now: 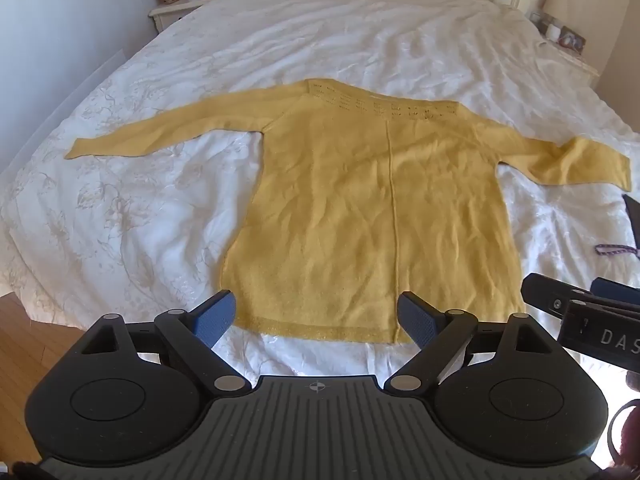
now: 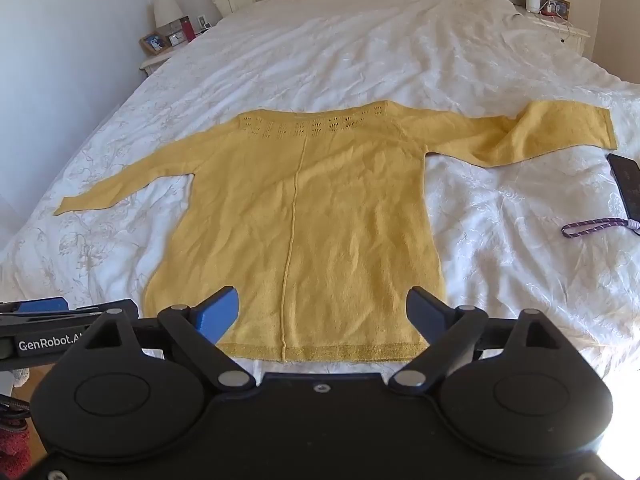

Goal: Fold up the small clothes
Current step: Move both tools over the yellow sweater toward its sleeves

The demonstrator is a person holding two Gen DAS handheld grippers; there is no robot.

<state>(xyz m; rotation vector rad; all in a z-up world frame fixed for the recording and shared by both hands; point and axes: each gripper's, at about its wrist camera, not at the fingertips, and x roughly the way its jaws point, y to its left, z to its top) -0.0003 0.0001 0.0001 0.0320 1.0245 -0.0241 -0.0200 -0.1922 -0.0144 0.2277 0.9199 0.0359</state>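
your left hand-held gripper (image 1: 316,316) and right hand-held gripper (image 2: 322,314) gape empty above the yellow sweater's (image 2: 304,220) hem, seemingly untouched, spread flat near the bed's (image 2: 340,40) foot edge.

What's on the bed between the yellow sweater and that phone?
Only bare white bedspread separates the sweater from the phone, clearest in the right wrist view.

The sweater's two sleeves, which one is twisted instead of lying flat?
The right-hand sleeve of the yellow sweater, nearest the phone: it twists mid-length. The left-hand sleeve lies flat and straight.
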